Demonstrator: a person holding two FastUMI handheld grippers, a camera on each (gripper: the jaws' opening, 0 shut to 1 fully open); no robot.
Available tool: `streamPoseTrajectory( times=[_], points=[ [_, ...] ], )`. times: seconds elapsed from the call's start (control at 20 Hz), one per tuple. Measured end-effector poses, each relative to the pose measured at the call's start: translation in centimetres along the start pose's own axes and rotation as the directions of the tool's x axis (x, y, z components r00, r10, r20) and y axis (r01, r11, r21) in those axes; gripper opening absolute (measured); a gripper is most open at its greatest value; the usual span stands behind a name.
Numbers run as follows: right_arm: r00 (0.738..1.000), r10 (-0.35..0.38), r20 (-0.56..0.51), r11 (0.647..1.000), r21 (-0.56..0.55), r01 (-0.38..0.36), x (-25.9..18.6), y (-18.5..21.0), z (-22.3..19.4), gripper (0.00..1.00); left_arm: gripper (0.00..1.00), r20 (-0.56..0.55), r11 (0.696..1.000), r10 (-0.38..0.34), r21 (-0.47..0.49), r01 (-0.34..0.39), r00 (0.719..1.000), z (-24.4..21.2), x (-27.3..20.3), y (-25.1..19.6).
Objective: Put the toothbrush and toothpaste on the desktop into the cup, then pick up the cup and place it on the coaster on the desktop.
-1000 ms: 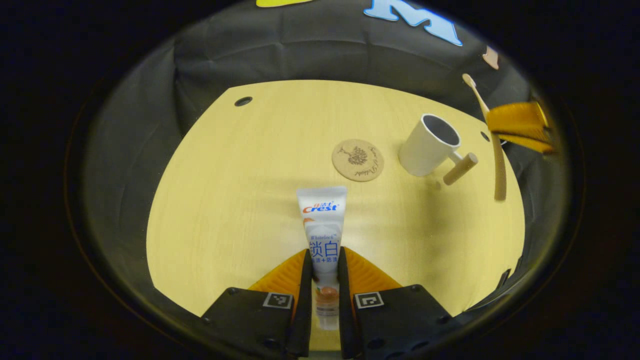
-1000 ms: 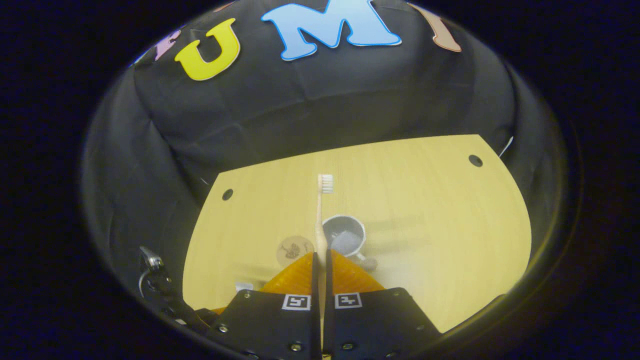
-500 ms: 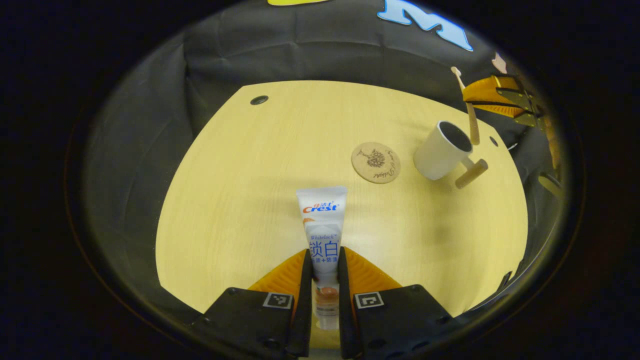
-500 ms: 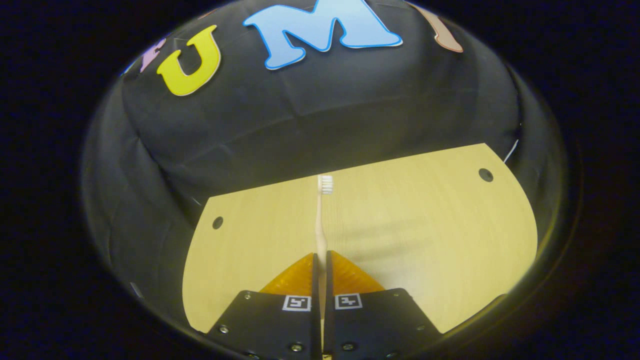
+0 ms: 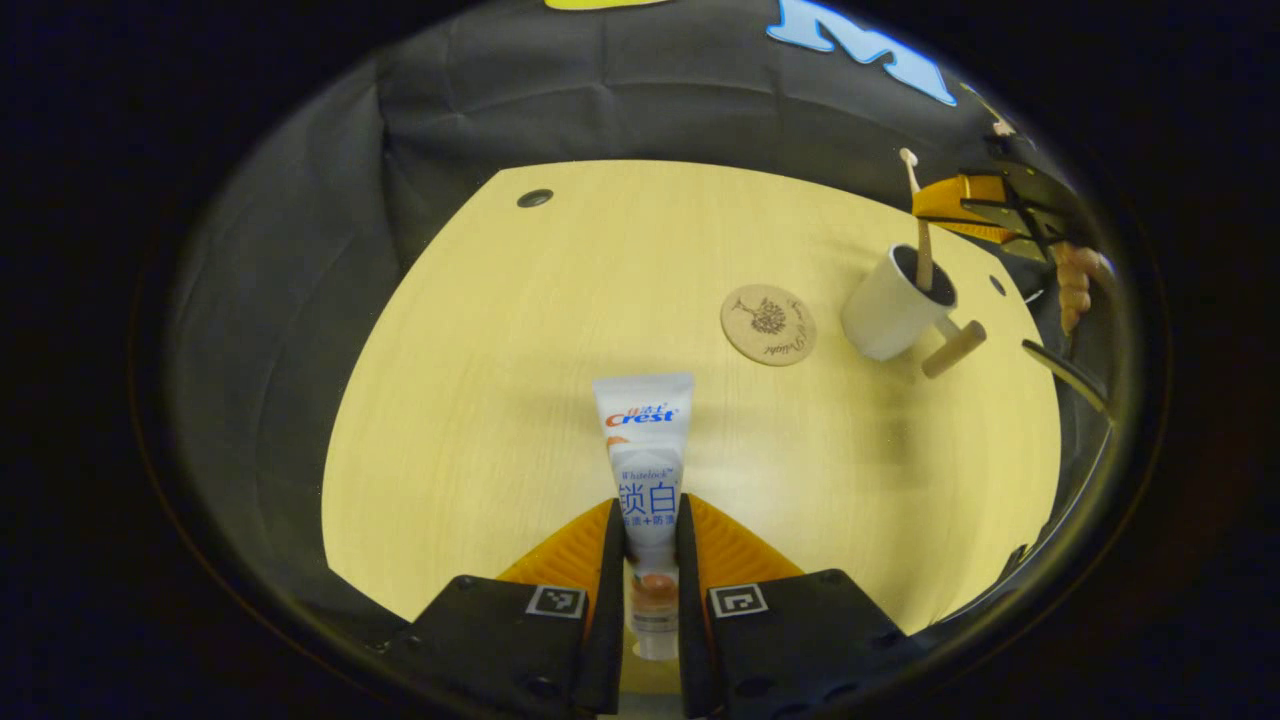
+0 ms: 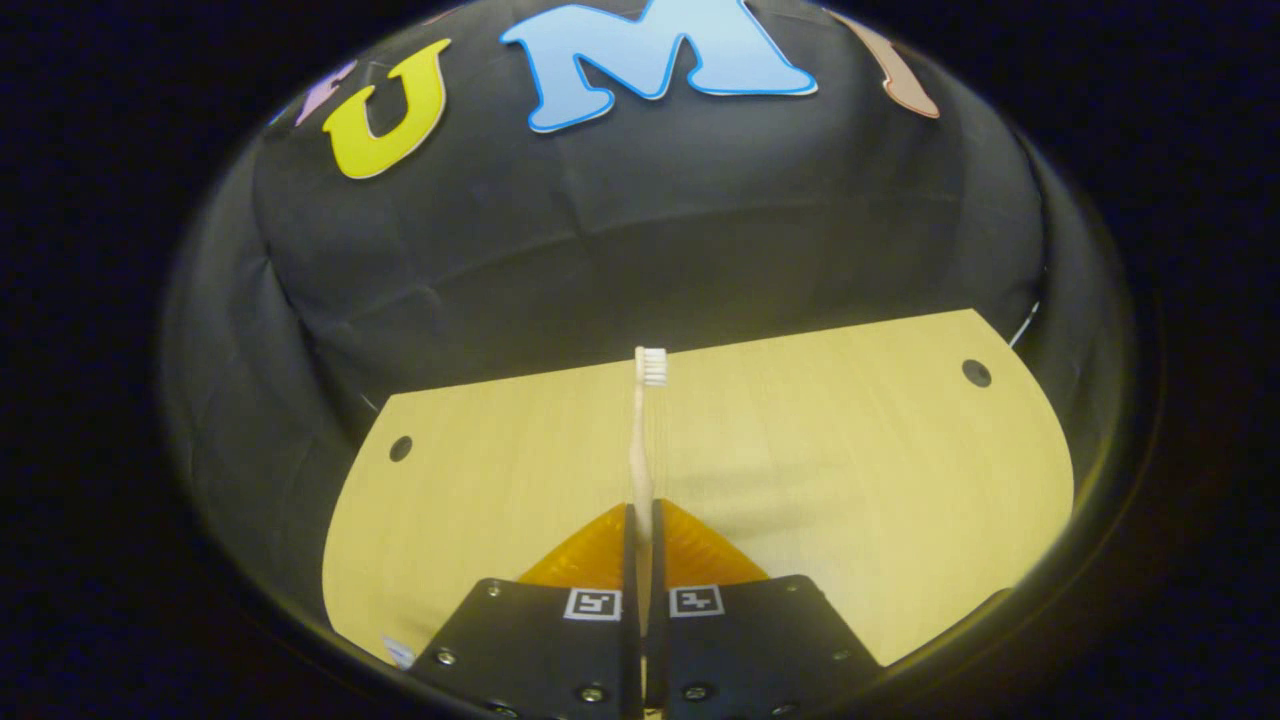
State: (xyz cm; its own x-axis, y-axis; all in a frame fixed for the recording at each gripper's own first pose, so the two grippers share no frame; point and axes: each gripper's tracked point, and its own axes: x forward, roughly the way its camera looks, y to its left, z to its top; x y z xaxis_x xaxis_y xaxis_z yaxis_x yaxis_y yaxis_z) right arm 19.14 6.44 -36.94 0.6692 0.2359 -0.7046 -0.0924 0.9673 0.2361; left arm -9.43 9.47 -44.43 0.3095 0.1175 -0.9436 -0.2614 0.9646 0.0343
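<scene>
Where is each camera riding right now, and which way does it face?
Left gripper view: on the left gripper, facing across the desktop at coaster and cup; its fingers clamp the toothpaste.
Right gripper view: on the right gripper, facing the wall; its fingers pinch the toothbrush.
Shared: desktop, toothbrush, wall.

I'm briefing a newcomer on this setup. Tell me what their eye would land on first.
First, the toothpaste tube, clamped between the left gripper jaws low in the left gripper view, over the pale wooden desktop. Next, at the far right of that view, the white cup with the toothbrush standing in it, gripped by the right gripper. The round coaster lies bare just left of the cup.
</scene>
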Motion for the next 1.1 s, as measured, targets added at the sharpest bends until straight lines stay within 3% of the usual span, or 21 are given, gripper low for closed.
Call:
streamPoseTrajectory(
  times=[0.65,0.95,1.1],
  points=[
    [0.998,-0.010,0.056,0.999,-0.034,0.012,-1.7,-0.4,-3.6,0.05,0.30,0.045,0.999,0.034,0.004,-0.034,0.998,4.0,-1.4,2.3],
    [0.998,-0.011,0.056,0.999,-0.030,0.013,-4.5,-1.1,-4.8,0.05,0.31,0.085,1.000,0.013,0.008,-0.014,0.996,8.0,0.0,2.0],
    [0.998,-0.015,0.055,1.000,-0.017,0.016,-6.3,-1.8,-5.6,0.05,0.31,0.114,1.000,-0.013,0.005,0.013,0.993,10.3,1.8,-0.4]
  ],
)
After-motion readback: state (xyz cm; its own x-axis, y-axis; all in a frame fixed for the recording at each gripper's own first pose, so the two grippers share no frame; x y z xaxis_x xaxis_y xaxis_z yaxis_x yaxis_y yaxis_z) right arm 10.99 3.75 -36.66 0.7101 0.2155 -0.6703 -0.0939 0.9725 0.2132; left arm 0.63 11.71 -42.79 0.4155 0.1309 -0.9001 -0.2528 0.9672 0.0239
